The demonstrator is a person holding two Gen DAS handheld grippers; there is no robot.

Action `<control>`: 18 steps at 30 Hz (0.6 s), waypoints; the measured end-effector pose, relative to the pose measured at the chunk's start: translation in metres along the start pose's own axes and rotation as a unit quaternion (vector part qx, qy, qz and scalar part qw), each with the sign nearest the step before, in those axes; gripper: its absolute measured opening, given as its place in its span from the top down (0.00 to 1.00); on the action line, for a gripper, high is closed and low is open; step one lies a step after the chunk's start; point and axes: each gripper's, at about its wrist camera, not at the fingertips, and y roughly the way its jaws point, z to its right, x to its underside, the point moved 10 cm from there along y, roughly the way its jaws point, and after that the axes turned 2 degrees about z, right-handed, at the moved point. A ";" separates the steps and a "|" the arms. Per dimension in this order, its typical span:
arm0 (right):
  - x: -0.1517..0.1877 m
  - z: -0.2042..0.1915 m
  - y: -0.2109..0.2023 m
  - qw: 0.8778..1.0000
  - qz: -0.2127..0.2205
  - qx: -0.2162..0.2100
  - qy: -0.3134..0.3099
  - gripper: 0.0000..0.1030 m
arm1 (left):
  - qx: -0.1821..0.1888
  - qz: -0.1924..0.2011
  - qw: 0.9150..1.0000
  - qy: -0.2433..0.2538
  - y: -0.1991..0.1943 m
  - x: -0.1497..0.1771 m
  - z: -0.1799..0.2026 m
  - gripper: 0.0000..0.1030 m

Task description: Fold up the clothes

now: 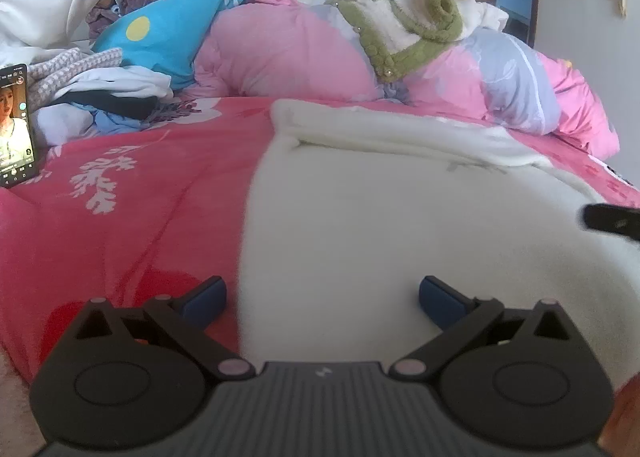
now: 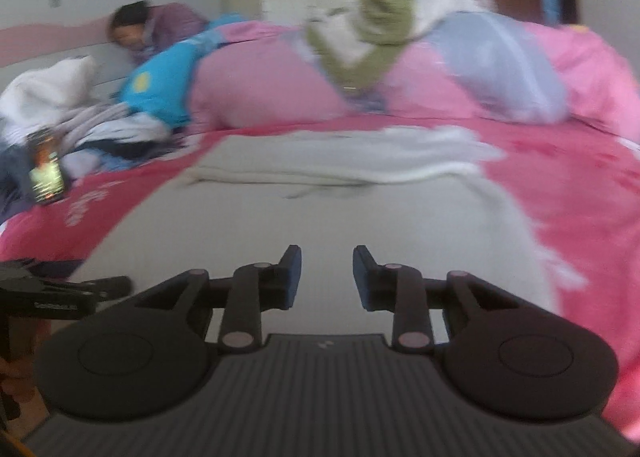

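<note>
Evidently spread flat on the bed (image 1: pixel 132 217) for folding, the white garment (image 1: pixel 400 225) lies beneath the wide-spread left hand-held gripper (image 1: pixel 322 303) and narrower, empty right hand-held gripper (image 2: pixel 327 277).

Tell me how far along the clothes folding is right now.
Barely started. The white garment lies spread on the red bedspread, its far edge looking turned over. Left gripper and right gripper are both open over it, gripping nothing. The clothes pile beside the phone remains unfolded.
</note>
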 end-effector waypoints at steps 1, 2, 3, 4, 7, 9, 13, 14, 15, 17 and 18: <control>0.002 -0.010 0.007 1.000 0.000 -0.013 -0.007 0.67 | -0.001 -0.001 1.000 0.001 -0.001 0.000 -0.001 0.00; 0.006 -0.018 0.013 1.000 -0.001 -0.025 -0.008 0.65 | -0.002 -0.001 1.000 0.002 -0.001 0.000 -0.001 0.00; 0.010 -0.024 0.018 0.999 -0.004 -0.036 -0.006 0.59 | -0.003 -0.002 1.000 0.003 -0.002 0.000 -0.001 0.00; 0.018 -0.030 0.026 0.999 -0.015 -0.044 -0.004 0.57 | -0.004 -0.003 1.000 0.005 -0.002 0.000 -0.001 0.00; 0.035 -0.035 0.034 0.999 -0.011 -0.040 -0.014 0.52 | -0.007 -0.004 1.000 0.009 -0.003 0.000 -0.001 0.00; 0.037 -0.036 0.032 0.999 0.004 -0.040 -0.022 0.52 | -0.008 -0.004 1.000 0.010 -0.003 0.000 -0.002 0.00; 0.036 -0.033 0.034 0.999 0.007 -0.048 -0.012 0.51 | -0.015 -0.004 1.000 0.014 -0.006 -0.001 -0.002 0.00; 0.037 -0.033 0.034 0.999 0.009 -0.049 -0.013 0.51 | -0.018 -0.004 1.000 0.016 -0.007 -0.001 -0.002 0.00; 0.037 -0.033 0.035 0.999 0.010 -0.049 -0.013 0.51 | -0.020 -0.003 1.000 0.019 -0.009 -0.001 -0.003 0.00; 0.039 -0.033 0.035 0.999 0.013 -0.049 -0.013 0.51 | -0.024 -0.001 0.999 0.026 -0.014 0.000 -0.004 0.00; 0.039 -0.033 0.035 0.999 0.014 -0.050 -0.013 0.51 | -0.026 0.001 0.999 0.029 -0.016 0.000 -0.004 0.00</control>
